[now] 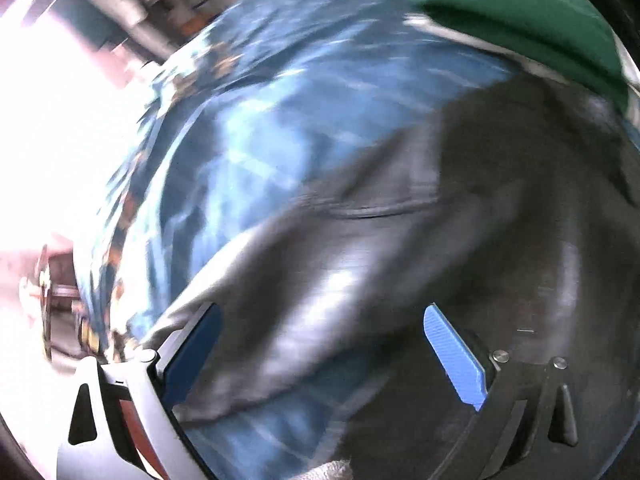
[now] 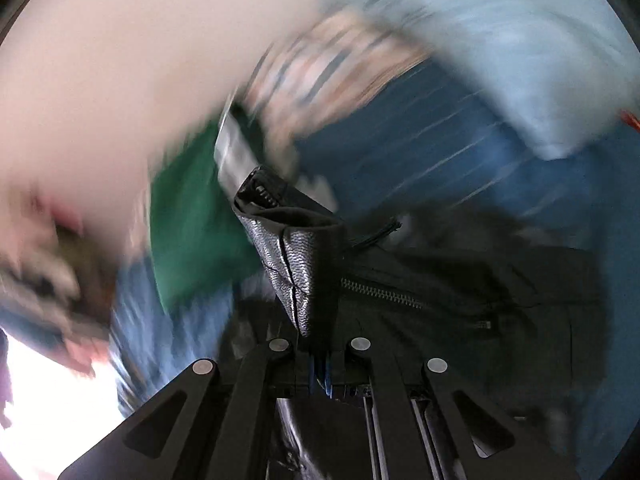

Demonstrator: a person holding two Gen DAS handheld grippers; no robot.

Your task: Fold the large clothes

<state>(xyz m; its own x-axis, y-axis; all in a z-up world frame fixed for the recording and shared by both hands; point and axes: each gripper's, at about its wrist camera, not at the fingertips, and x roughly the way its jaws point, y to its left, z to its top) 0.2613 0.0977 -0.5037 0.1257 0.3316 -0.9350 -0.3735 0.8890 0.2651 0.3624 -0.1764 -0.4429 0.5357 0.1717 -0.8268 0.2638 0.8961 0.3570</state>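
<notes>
the black jacket [image 2: 460,288] is lying on the blue bedspread [image 1: 256,128]; the right gripper [image 2: 319,376] is clenching its zippered edge, the left gripper [image 1: 328,348] is hanging released above it. soft, heavyish, probably slippery; hems are looking best to grab.

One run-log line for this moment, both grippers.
left gripper: open over black jacket | right gripper: shut on jacket edge | surface: blue bedsheet | nearby: green cloth | views motion-blurred
</notes>
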